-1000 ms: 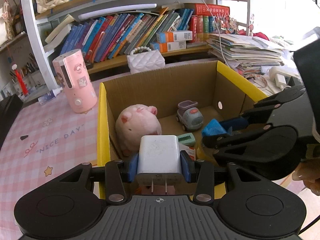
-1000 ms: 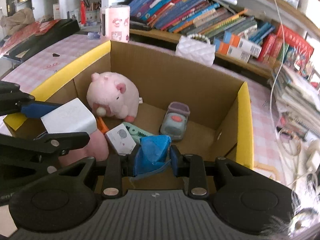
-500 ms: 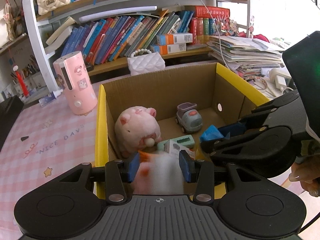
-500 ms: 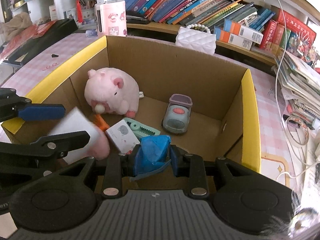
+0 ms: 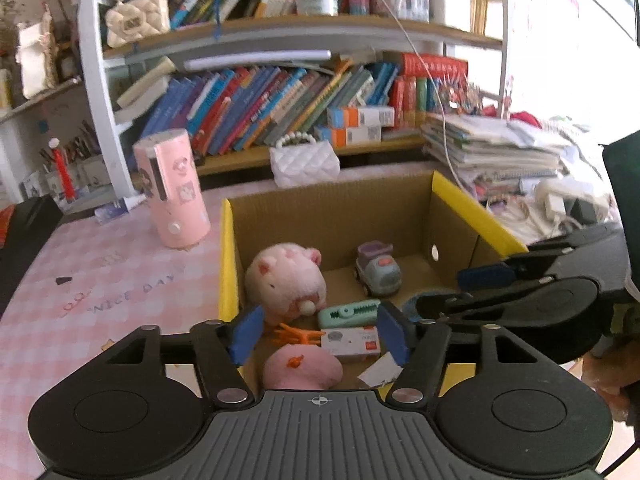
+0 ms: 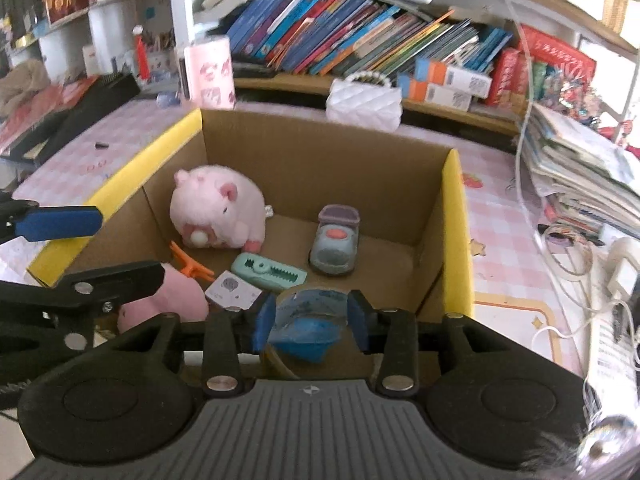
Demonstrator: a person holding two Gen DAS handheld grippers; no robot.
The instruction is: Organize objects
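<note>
A cardboard box (image 5: 332, 216) with yellow flaps holds a pink plush pig (image 5: 286, 278), a grey toy car (image 5: 378, 270), a teal stapler-like item (image 5: 350, 312), an orange clip (image 5: 296, 334), a small white carton (image 5: 350, 342), a pink plush (image 5: 302, 368) and the white charger (image 5: 380, 370). My left gripper (image 5: 318, 338) is open and empty above the box's near edge. My right gripper (image 6: 312, 320) is open above the box (image 6: 320, 160), with the blue object (image 6: 308, 326) lying loose between its jaws over a roll of tape.
A pink cylinder (image 5: 172, 192) stands on the pink checked tablecloth (image 5: 100, 292) left of the box. A white quilted purse (image 5: 304, 162) sits behind it by shelves of books. Stacked papers (image 5: 492, 152) and cables lie to the right.
My left gripper opened and the white charger fell into the box. My right gripper opened and let go of the blue object. Both grippers rose slightly.
</note>
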